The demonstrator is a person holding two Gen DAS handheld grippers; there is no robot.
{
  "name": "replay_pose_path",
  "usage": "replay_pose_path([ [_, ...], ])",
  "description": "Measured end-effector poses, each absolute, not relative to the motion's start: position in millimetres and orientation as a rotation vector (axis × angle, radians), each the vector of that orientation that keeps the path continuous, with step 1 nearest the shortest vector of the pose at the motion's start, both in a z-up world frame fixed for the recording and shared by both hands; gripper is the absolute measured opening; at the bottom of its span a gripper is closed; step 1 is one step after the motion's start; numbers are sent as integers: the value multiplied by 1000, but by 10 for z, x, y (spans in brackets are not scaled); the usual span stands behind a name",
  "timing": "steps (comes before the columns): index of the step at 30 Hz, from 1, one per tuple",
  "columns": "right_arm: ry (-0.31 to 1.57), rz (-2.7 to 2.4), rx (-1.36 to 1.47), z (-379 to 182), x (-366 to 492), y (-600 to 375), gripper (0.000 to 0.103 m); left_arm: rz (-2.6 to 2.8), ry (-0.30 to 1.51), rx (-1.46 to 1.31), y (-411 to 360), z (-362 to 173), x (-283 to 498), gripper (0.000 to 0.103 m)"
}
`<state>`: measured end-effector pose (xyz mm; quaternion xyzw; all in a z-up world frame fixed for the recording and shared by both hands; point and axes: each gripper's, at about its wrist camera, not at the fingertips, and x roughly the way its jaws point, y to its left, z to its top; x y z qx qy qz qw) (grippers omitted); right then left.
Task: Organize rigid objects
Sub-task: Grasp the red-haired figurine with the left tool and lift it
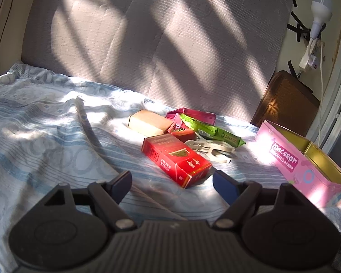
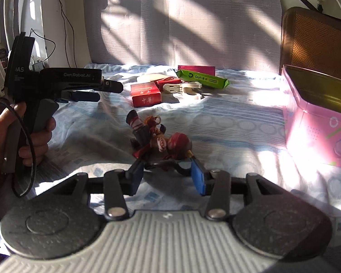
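Both grippers' fingers gape empty: one figurine (image 2: 158, 140), one red box (image 1: 175, 159), one tin (image 1: 307, 159).

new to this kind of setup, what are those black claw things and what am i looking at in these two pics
They are hand-held grippers, one per hand, each with a camera looking along its fingers. One picture is from the left gripper, open over a patterned bedsheet near a red cigarette box, a green packet and an open pink tin. The other is from the right gripper; a small figurine lies just ahead between its blue pads, but I cannot tell whether they grip it. A hand holds the left gripper there.
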<state>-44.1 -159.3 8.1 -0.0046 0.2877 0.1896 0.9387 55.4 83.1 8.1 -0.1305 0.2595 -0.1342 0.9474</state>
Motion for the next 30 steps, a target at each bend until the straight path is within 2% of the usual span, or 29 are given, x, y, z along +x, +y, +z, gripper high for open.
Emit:
replay_pose_path([
  [10, 595, 430, -29, 43, -425, -1539, 54, -259, 516, -231, 774, 93, 525, 81],
  [11, 600, 431, -40, 32, -426, -1514, 48, -258, 514, -226, 768, 94, 519, 81],
  [12, 600, 435, -50, 31, -433, -1507, 28, -257, 512, -222, 760, 96, 515, 81],
  [14, 615, 455, -38, 34, -449, -1537, 2, -260, 510, -216, 750, 97, 508, 81],
  [18, 610, 440, -44, 43, -539, -1643, 2, -278, 516, -215, 738, 100, 512, 81],
  [19, 616, 434, -30, 48, -546, -1689, 3, -281, 519, -218, 739, 99, 515, 81],
  [22, 623, 430, 13, 79, -537, -1781, 18, -273, 524, -230, 754, 92, 528, 81],
  [24, 612, 441, 28, 107, -513, -1765, 55, -271, 526, -246, 780, 88, 533, 81],
  [26, 616, 469, 2, 123, -432, -1659, 64, -270, 528, -259, 800, 83, 539, 81],
  [30, 630, 469, -60, 65, -192, -1427, 68, -267, 526, -260, 802, 82, 524, 81],
])
